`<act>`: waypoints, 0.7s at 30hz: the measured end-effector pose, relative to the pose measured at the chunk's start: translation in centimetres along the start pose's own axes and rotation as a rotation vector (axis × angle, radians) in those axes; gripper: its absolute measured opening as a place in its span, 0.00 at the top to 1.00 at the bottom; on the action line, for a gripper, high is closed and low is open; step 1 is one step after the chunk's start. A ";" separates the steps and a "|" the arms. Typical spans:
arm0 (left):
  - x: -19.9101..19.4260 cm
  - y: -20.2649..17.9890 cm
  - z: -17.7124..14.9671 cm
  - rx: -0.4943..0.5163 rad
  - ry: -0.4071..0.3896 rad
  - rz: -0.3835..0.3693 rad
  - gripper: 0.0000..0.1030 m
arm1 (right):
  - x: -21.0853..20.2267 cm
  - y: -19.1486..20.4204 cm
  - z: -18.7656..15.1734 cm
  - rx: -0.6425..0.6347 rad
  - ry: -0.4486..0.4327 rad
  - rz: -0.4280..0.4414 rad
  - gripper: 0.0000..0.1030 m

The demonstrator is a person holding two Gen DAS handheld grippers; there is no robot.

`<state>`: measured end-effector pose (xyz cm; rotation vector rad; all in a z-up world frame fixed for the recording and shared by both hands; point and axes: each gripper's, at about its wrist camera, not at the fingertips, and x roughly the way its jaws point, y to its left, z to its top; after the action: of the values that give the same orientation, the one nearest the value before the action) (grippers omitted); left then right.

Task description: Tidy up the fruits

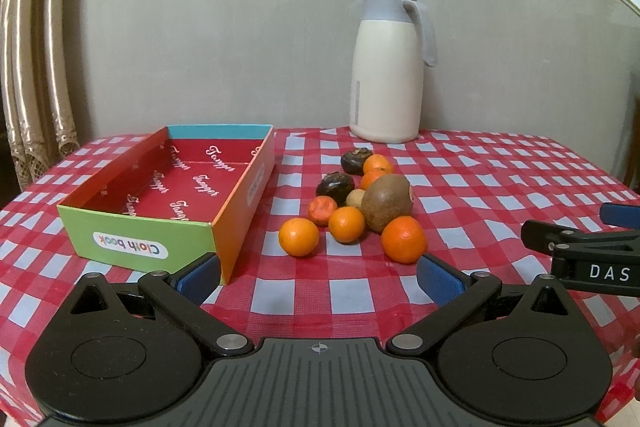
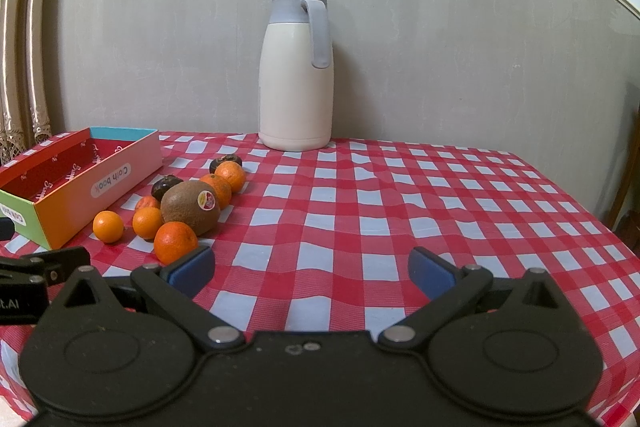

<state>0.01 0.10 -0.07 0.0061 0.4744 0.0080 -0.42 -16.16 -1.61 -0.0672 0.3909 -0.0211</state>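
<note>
While both pairs of tongs hover low over the desk (image 1: 480,163) with its red-and-white checked cloth, neither grips anything: the left tongs (image 1: 319,277) stand spread wide, blue pads apart, and the right tongs (image 2: 312,273) are likewise spread with only cloth between their pads. In the left wrist view the right tongs show at the right edge as a black linkage.

An open, shallow cardboard box (image 1: 140,243) — green front wall lettered "Cloth book", orange side, red printed floor, blue far wall — sits on the left part of the desk, with no fruit in it. Just to its right lies the cluster of fruit, all on the cloth. A large brown fuzzy kiwi (image 2: 190,207) with a small sticker lies in the middle. Round orange tangerines surround it: one nearest the right tongs' left pad (image 2: 175,242), one nearest the box (image 2: 108,226), one between them (image 2: 147,223), and two more behind the kiwi (image 2: 230,175). Two dark, wrinkled round fruits (image 1: 335,186) lie toward the back, a small reddish-orange fruit (image 1: 322,209) and a small tan one (image 1: 355,197) sit among them.

A tall cream insulated jug with a grey lid and handle (image 2: 295,75) stands upright at the desk's far edge, against the pale wall — well apart from the fruit.
</note>
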 end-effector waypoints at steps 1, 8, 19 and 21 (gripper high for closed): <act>0.0 0.0 0.0 -0.003 0.002 -0.002 0.00 | 0.0 -0.1 0.0 0.001 0.000 0.000 0.00; 0.7 -1.2 0.0 0.023 0.014 -0.030 0.00 | 0.3 -1.6 -0.1 0.038 0.002 -0.034 0.00; 3.7 -4.6 0.7 0.054 0.042 -0.068 0.27 | 0.8 -4.4 0.4 0.104 0.012 -0.101 0.00; 4.6 -5.1 0.9 0.055 0.052 -0.072 0.27 | 1.1 -4.7 0.7 0.110 0.004 -0.109 0.00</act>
<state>4.56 -5.00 -1.44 0.0432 0.5266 -0.0760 0.79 -20.88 -1.01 0.0200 0.3893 -0.1498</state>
